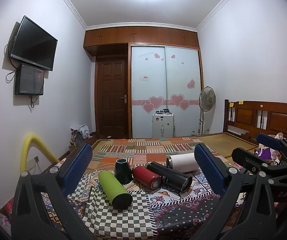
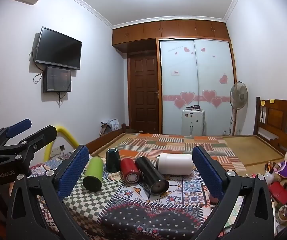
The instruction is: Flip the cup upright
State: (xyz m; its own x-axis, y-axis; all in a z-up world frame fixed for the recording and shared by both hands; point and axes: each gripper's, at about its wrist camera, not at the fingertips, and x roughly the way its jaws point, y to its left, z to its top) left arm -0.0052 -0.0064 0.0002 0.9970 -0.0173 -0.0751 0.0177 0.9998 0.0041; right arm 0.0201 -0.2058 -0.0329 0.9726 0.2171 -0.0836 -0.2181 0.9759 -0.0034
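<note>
Several cups sit on a patchwork cloth. A lime green cup point(image 1: 115, 189) point(image 2: 93, 173), a red cup point(image 1: 146, 177) point(image 2: 130, 171), a black cup point(image 1: 169, 176) point(image 2: 152, 175) and a white cup point(image 1: 183, 162) point(image 2: 175, 164) lie on their sides. A dark green hexagonal cup point(image 1: 123, 171) point(image 2: 113, 161) stands mouth down. My left gripper point(image 1: 143, 172) is open and empty, short of the cups. My right gripper point(image 2: 140, 172) is open and empty, also short of them; it shows in the left wrist view point(image 1: 271, 154), as the left does in the right wrist view point(image 2: 23, 136).
The cloth point(image 1: 123, 220) covers a surface at the foot of a wooden bed point(image 1: 263, 120). A yellow foam-covered bar point(image 1: 31, 150) rises at the left. Toys and clutter point(image 2: 283, 170) lie at the right. A white case point(image 1: 163, 125) and fan point(image 1: 207, 100) stand by the wardrobe.
</note>
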